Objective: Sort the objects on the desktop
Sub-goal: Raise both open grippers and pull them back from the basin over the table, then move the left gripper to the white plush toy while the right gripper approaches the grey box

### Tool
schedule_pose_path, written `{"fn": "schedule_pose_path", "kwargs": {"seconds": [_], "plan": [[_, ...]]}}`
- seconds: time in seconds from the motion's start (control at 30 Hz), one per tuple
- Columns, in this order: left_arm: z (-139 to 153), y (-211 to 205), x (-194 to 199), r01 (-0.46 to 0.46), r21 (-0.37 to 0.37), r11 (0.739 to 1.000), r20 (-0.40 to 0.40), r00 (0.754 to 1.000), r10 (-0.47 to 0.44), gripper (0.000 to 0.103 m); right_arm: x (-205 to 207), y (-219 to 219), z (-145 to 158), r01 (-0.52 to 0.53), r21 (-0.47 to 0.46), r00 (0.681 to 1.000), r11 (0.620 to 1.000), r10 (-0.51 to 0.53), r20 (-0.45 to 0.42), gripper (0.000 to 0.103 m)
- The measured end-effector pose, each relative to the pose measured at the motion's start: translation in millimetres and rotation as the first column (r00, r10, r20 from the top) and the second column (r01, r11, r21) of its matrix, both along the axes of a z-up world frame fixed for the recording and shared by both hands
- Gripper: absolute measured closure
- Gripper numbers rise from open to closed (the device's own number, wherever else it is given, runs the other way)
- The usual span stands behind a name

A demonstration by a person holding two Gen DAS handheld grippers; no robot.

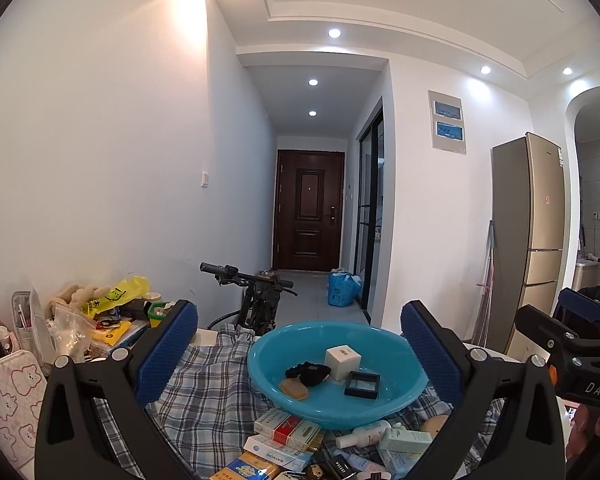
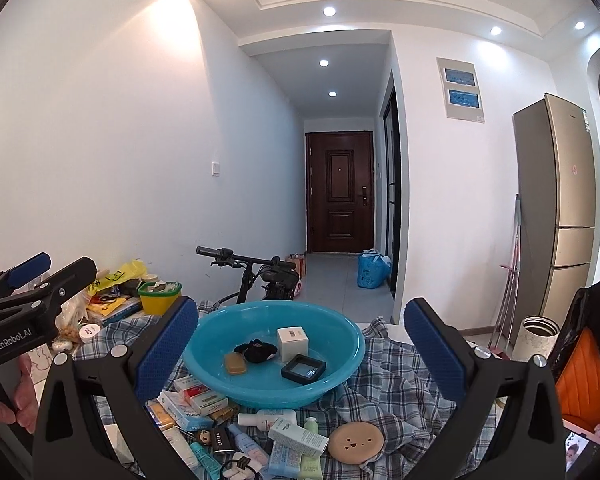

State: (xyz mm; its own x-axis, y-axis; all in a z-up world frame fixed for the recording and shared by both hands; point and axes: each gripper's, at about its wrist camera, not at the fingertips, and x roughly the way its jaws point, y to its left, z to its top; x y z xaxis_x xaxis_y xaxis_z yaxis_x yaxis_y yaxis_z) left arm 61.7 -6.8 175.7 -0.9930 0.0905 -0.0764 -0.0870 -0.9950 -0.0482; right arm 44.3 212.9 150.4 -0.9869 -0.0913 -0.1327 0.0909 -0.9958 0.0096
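A blue plastic basin [image 1: 257, 364] [image 2: 228, 320] rests on a plaid cloth [image 1: 208, 392] [image 2: 396, 380]. Inside it lie a white cube box [image 1: 342, 360] [image 2: 293, 342], a black framed case [image 1: 362, 385] [image 2: 303, 368], a black plush item [image 1: 310, 372] [image 2: 256, 350] and a tan bar [image 1: 294, 389] [image 2: 235, 363]. In front of the basin, medicine boxes [image 1: 288, 430] [image 2: 198, 398], a white bottle [image 1: 364, 434] [image 2: 268, 418], small tubes and a round tan compact [image 2: 355, 446] are scattered. My left gripper [image 1: 300, 320] [image 2: 20, 292] and right gripper [image 2: 302, 312] [image 1: 572, 344] hover open and empty, near side of the basin.
Clutter fills the left: a pink bear-print case [image 1: 8, 400], bags, a yellow-green tub [image 2: 159, 296]. A bicycle [image 2: 256, 276] stands behind the table. To the right are a white cup [image 2: 538, 338], an orange chair [image 2: 584, 380] and a phone [image 2: 580, 454]. A hand [image 2: 4, 400] holds the left gripper.
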Motion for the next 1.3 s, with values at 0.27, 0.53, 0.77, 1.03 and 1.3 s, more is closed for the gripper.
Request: {"fn": "schedule_pose_path", "kwargs": {"seconds": [0.27, 0.53, 0.77, 1.03, 1.3], "plan": [[-18, 6, -2, 0.011, -0.022, 1.0, 0.045, 0.999, -0.01, 0.0, 2, 2, -14, 0.007, -0.013, 1.0, 1.0, -0.007, 0.026, 0.0], [-61, 10, -25, 0.013, -0.027, 1.0, 0.166, 0.986, -0.009, 0.0, -13, 0, -51, 0.009, 0.0, 0.992, 1.0, -0.009, 0.128, 0.0], [-113, 12, -48, 0.016, -0.022, 1.0, 0.318, 0.948, -0.008, 0.0, -27, -2, -90, 0.003, 0.011, 0.972, 1.0, -0.005, 0.235, 0.0], [-160, 19, -60, 0.037, -0.029, 0.999, 0.438, 0.899, -0.02, 0.0, -32, 1, -127, 0.005, 0.011, 0.943, 1.0, -0.008, 0.331, 0.0], [-202, 28, -67, 0.075, -0.035, 0.997, 0.539, 0.841, -0.044, 0.0, -37, 4, -157, 0.01, 0.008, 0.912, 1.0, -0.012, 0.411, 0.0]]}}
